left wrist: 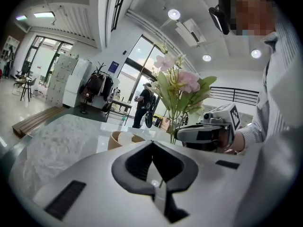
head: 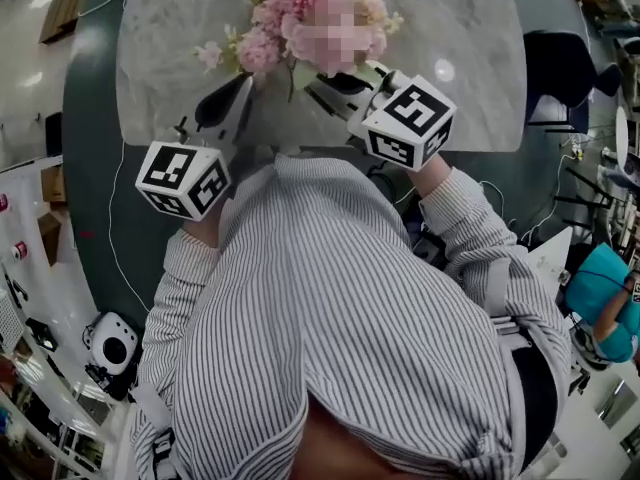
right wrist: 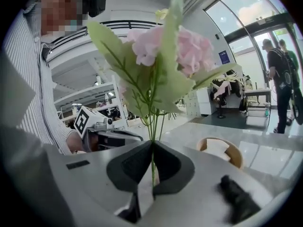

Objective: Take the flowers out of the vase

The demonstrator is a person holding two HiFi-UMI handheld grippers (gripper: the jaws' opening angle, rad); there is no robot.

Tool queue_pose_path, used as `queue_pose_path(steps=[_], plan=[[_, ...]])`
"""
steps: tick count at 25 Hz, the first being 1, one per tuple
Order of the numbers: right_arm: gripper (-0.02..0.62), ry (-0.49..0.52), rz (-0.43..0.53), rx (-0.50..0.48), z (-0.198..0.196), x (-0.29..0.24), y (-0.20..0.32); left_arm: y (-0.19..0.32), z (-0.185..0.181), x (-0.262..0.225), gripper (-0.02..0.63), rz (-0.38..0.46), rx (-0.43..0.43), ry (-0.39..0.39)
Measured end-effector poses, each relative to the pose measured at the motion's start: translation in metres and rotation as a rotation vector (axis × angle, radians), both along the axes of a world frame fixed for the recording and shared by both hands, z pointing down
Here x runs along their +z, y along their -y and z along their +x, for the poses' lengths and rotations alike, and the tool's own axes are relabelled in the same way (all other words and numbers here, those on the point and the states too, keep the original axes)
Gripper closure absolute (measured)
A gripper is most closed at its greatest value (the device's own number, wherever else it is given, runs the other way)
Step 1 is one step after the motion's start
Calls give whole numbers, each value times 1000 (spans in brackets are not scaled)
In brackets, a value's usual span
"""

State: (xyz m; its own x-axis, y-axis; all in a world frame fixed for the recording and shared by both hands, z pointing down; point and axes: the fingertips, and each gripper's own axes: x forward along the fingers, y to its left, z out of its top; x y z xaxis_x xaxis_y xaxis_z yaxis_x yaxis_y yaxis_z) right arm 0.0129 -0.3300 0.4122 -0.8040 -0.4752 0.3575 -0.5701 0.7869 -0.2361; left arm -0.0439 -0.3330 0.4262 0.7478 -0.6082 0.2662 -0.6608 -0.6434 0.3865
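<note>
The left gripper (left wrist: 152, 144) sat at the near edge of the marble table (head: 470, 68), its jaws pressed together with nothing visible between them. Just beyond its tips, between the two grippers, the pink flowers (head: 285, 23) rose with their leaves over the tabletop. The right gripper (right wrist: 152, 148) was pinched on a thin green stem (right wrist: 152, 124) of that bunch, with blooms and leaves upright above its jaws. A round wooden dish (right wrist: 220, 151) lay on the table further right.
</note>
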Motion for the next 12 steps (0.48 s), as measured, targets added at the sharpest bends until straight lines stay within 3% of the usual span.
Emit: queue_pose_path(steps=[12], plan=[[572,-42,27,-3,6,-2,-7,-8,-1,8,594,-29,-54,-5]])
